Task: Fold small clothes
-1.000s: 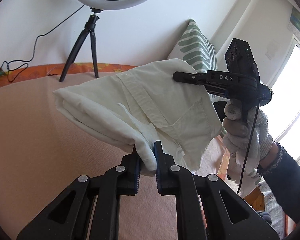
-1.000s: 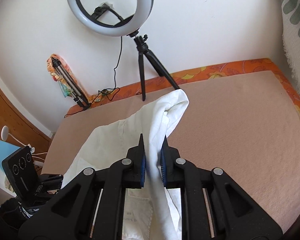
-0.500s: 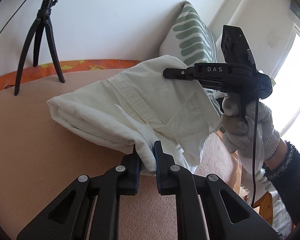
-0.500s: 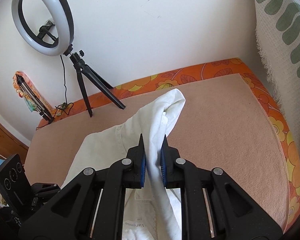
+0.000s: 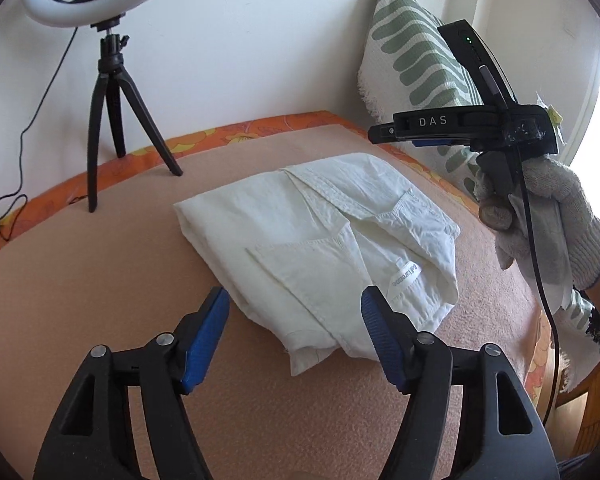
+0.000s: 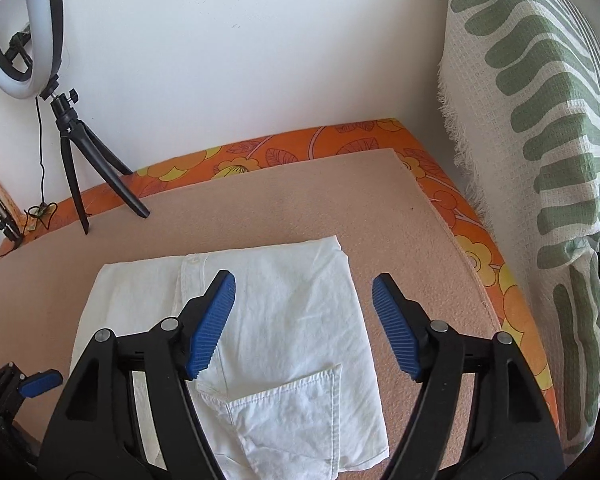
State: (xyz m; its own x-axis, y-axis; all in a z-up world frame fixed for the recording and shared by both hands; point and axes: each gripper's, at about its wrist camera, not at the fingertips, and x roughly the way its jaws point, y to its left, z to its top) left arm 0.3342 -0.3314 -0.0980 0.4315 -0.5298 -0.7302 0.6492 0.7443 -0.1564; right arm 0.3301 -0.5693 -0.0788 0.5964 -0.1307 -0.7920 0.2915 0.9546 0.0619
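You are working over a bed with no basket, box or drawer in view; the only thing bearing anything is the peach-coloured blanket (image 6: 260, 216), and it is carrying the white shorts (image 5: 332, 240) and the feet of a small black tripod (image 5: 116, 128) with a ring light (image 5: 92, 8) on top.

The shorts are lying folded into a rough rectangle, cream-white and creased. From your left camera a waistband is running across the upper part, a patch pocket is showing on the near half, and a small woven label is sticking up near the right edge. A loose corner is hanging out at the near end. From your right camera the fold is looking flatter, with a button at the far edge and a pocket near the bottom.

Your left claw (image 5: 294, 304) is opening, its blue pads spread wide and touching nothing; the near end of the shorts is lying between and just beyond the pads. Your right claw (image 6: 304, 292) is opening too, pads wide apart and pinching nothing, hovering over the right half of the shorts. Your gloved right hand (image 5: 548, 216) is gripping its handle beside the leaf-patterned cushion (image 6: 540, 128).
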